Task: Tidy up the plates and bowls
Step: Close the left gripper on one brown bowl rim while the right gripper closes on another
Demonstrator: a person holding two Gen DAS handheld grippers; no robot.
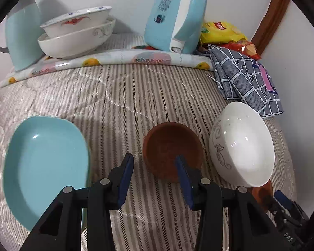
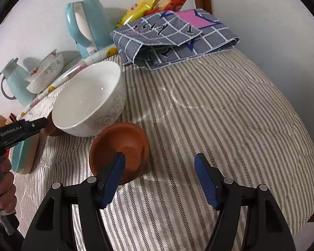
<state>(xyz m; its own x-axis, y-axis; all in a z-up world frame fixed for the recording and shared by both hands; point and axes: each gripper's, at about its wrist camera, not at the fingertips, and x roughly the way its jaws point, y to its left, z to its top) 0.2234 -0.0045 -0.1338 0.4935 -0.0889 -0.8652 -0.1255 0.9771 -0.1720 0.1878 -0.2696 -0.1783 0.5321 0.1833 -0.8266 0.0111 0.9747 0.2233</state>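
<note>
- The striped cloth (image 1: 136, 96) covers the whole table, with loose dishes spread along its near edge where you can reach them.
- The teal plate (image 1: 46, 163) lies near left.
- The white bowl (image 1: 242, 144) sits near right.
- The brown bowl (image 1: 171, 146) sits between them; your left gripper (image 1: 155, 163), jaws apart and empty, straddles its rim.
- Your right gripper (image 2: 160, 163), also apart and empty, hovers beside the brown saucer (image 2: 119, 144).

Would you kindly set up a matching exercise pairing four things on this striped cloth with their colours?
Things:
1. plate
2. small bowl
3. large bowl
4. folded cloth

Colours:
A. white with a grey vine pattern
B. grey-blue check
C. light blue
D. reddish brown

Pairs: 1-C, 2-D, 3-A, 4-B
</note>
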